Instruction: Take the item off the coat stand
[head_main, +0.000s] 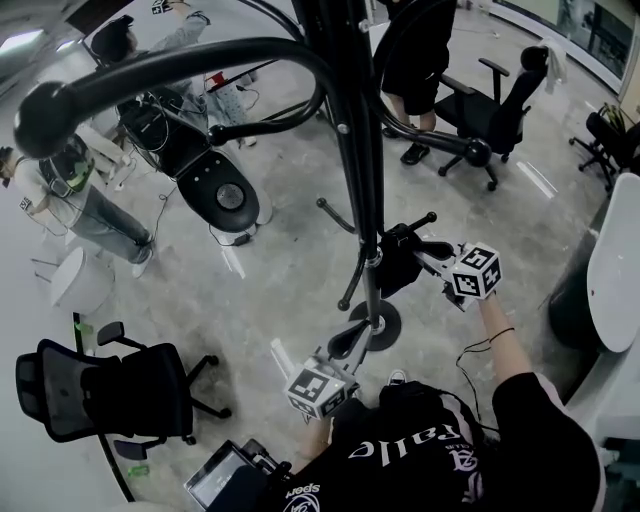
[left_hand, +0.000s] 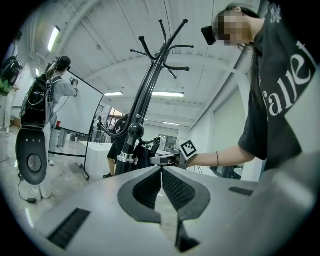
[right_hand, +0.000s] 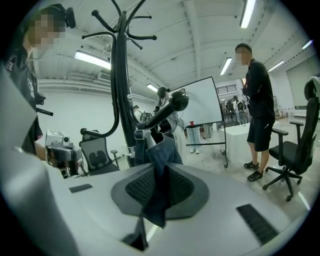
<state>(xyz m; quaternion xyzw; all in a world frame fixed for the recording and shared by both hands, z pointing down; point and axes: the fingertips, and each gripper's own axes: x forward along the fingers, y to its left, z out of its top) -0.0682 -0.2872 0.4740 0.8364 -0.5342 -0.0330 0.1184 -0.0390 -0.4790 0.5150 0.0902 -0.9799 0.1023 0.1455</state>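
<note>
1. Closest to your head camera was the tall black metal coat stand (head_main: 352, 120). Its curved, knob-tipped arm (head_main: 150, 75) swept across the top of the view, and its pole rose between your two grippers.
2. Around the stand, on the grey concrete floor (head_main: 290, 270), a black mesh office chair (head_main: 100, 390) stood at lower left. A second black office chair (head_main: 495, 105) stood at upper right, just beside a person in black shorts (head_main: 415, 60). Another person in grey trousers (head_main: 70, 195) stood at the left, well apart from you. A white whiteboard on a frame (right_hand: 200, 112) stood behind the stand in the right gripper view.
3. You had the dark blue denim garment (right_hand: 160, 150) still on the stand. It hung from a black knob-ended peg (right_hand: 170, 107), just beside the pole.
4. Your right gripper (right_hand: 161, 172) was clenched on the garment's lower part. The denim was pinched between the black ribbed pads (right_hand: 180, 187), and a fold of it trailed back past them toward the camera.
5. Your left gripper (left_hand: 161, 170) had its jaws pressed together at the tips with nothing between them. It pointed toward the stand's pole and was apart from the garment.
</note>
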